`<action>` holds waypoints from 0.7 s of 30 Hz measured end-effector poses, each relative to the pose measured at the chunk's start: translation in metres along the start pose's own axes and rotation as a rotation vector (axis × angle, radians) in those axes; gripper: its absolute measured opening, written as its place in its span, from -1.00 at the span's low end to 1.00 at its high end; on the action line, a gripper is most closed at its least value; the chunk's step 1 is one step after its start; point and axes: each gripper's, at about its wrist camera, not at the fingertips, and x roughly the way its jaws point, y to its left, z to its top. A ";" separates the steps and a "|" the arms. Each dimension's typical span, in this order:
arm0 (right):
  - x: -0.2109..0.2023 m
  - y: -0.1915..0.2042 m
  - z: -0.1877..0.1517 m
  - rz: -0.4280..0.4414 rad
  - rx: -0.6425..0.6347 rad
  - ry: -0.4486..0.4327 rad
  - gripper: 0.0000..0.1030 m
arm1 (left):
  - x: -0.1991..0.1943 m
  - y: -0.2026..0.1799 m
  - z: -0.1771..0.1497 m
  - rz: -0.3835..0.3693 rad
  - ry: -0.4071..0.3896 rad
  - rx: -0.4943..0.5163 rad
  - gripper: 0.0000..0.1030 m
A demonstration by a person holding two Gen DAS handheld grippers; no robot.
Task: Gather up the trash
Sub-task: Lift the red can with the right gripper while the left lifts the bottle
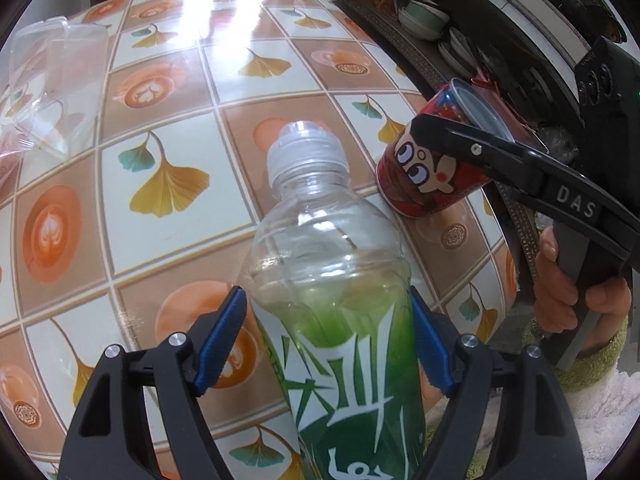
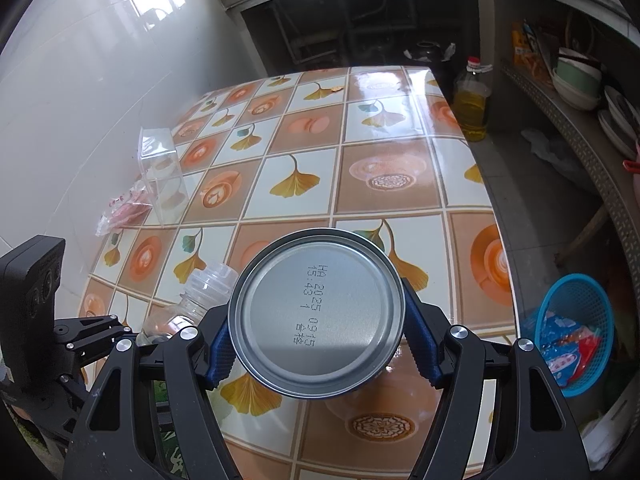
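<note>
Two grippers each carry a piece of trash above the table (image 2: 460, 184). The left gripper (image 1: 326, 342) stands wide, its blue pads (image 1: 222, 342) against the sides of the bottle (image 1: 340, 320), which rises from between them, cap away from the camera, a little green drink low inside. The right gripper (image 2: 316, 346) is likewise spread wide and clamped on the can (image 2: 316, 320); its stamped metal end faces the wrist camera, and from the left view it hangs tilted just past the table's right edge.

Judging by this, the pick-up step is finished for both and the carry to the bin is in hand. A blue basket (image 2: 576, 292) already holding wrappers sits on the floor to the right, well below the can. The next move probably calls for swinging the can over the basket first, then letting go.

Still on the table: a clear box (image 2: 160, 168) and a pink bag (image 2: 124, 208) at the far left.
</note>
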 end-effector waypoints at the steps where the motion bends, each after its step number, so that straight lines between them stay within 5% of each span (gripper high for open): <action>1: 0.000 0.000 0.000 0.000 0.001 0.000 0.30 | 0.001 0.001 0.001 -0.008 0.006 -0.006 0.48; 21: 0.000 -0.001 0.000 0.001 0.002 0.000 0.30 | -0.004 0.008 -0.003 -0.038 -0.018 -0.072 0.32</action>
